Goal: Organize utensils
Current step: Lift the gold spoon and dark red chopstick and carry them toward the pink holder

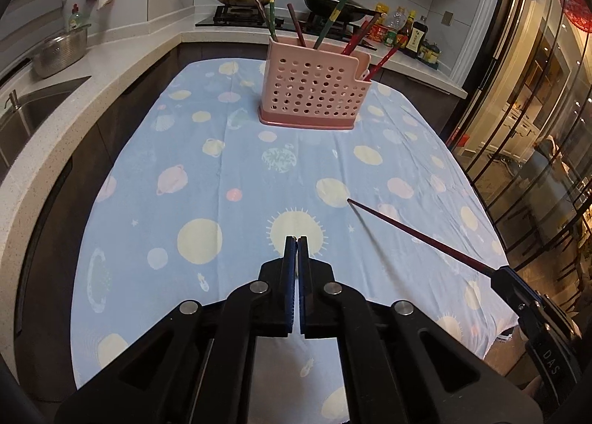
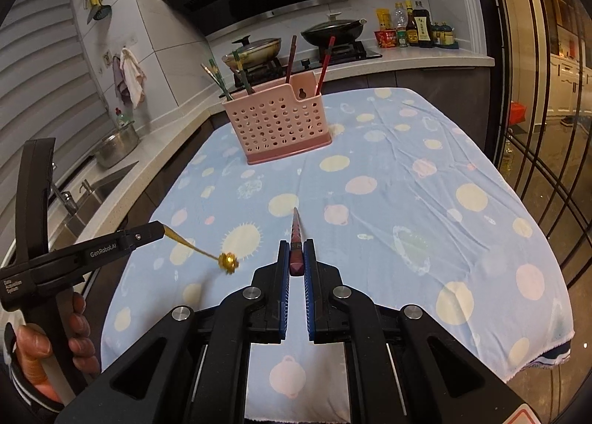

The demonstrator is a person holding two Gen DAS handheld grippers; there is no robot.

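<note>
A pink perforated utensil holder (image 1: 310, 90) (image 2: 277, 124) stands at the far end of the table on a blue planet-print cloth (image 1: 259, 172) (image 2: 388, 202), with several chopsticks (image 1: 322, 31) upright in it. My left gripper (image 1: 297, 239) (image 2: 158, 230) is shut on the handle of a thin gold utensil (image 2: 192, 246), whose flower-shaped head hangs over the cloth. In the left wrist view that utensil is almost hidden between the pads. My right gripper (image 2: 296, 250) (image 1: 499, 270) is shut on a dark red chopstick (image 2: 296, 227) (image 1: 418, 235), which points forward above the cloth.
A stone counter with a sink (image 1: 33, 105) and a steel pot (image 1: 59, 53) runs along the left. The stove (image 2: 333, 50) with two lidded pans and sauce bottles (image 2: 414, 27) lies behind the table. Glass doors (image 1: 536, 127) stand at the right. A hand (image 2: 37, 350) holds the left gripper's handle.
</note>
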